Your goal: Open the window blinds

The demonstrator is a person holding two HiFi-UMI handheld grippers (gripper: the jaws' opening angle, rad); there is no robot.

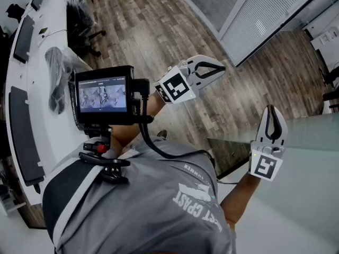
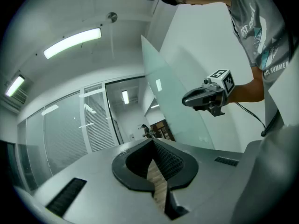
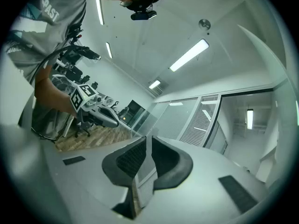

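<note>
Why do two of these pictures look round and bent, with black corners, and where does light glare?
Left gripper view: a wide-angle lens curves the room, the corners go black, and the ceiling light strip glares white. Right gripper view: the same bulge, the ceiling lamp is blown out, and the window blinds are still readable. Head view: no black corners, and the wood floor is evenly lit.

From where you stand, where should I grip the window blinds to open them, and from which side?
No wand or cord shows. The window blinds hang flat, slats shut, some way off. Probably grip a control at the panel's side edge, square-on from the front; step closer to find it.
</note>
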